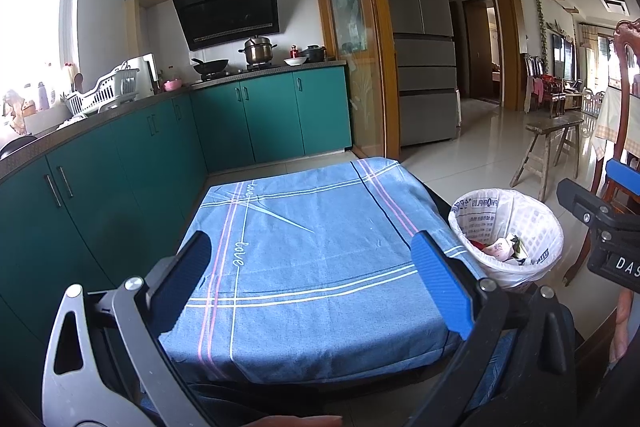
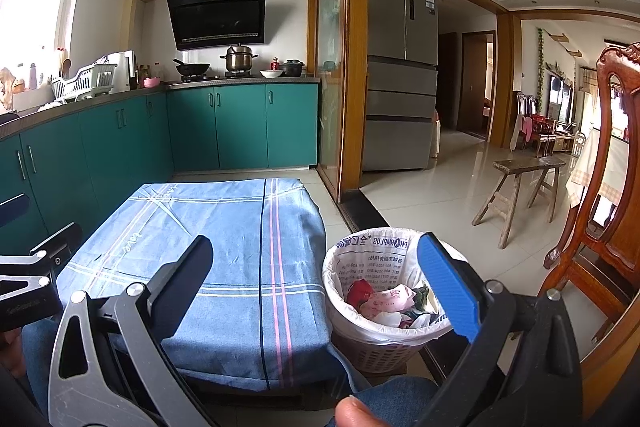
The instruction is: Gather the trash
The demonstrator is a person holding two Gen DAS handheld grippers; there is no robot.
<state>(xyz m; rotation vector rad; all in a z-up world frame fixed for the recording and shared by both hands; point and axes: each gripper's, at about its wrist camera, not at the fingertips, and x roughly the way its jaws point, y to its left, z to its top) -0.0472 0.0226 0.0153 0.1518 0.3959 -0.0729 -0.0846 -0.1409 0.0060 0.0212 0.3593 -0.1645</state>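
My left gripper (image 1: pixel 312 283) hangs over the blue cloth (image 1: pixel 320 259) on the worktop, jaws wide apart, holding nothing. My right gripper (image 2: pixel 320 287) likewise gapes. The trash (image 2: pixel 384 301) sits in the bin (image 2: pixel 360 331), lower right of centre.

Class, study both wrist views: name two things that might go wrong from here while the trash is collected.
1. The waste basket stands close against the cloth-covered table; a swinging right gripper might tip it.
2. Its bag already holds wrappers; more could spill over.
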